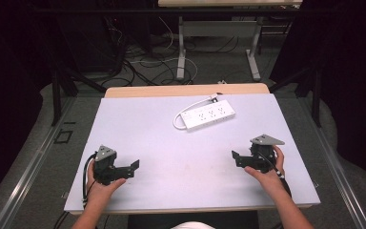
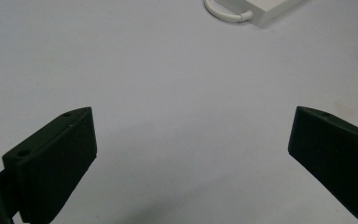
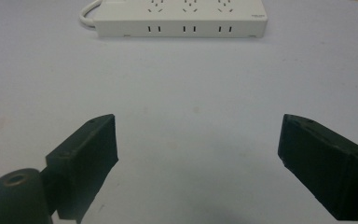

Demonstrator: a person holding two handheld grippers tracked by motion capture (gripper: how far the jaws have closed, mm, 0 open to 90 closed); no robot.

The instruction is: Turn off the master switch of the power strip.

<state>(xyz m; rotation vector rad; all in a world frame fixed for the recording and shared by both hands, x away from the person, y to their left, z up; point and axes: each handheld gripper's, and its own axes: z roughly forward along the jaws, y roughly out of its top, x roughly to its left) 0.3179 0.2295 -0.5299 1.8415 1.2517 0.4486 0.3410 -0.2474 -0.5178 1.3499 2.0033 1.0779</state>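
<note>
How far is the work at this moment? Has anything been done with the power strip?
Nothing looks done yet. The white power strip lies untouched at the far middle of the table, its cord looped beside it. The left gripper and right gripper are open and empty, near the table's front edge. Everything remains: reaching and grasping the strip.

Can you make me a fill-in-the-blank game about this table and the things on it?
1. The power strip on the table is the colour ____.
2. The left gripper and the right gripper both have their jaws ____.
3. Each gripper is held by a person's ____.
4. The strip's cord is curled in a ____.

Missing words: white; open; hand; loop
</note>
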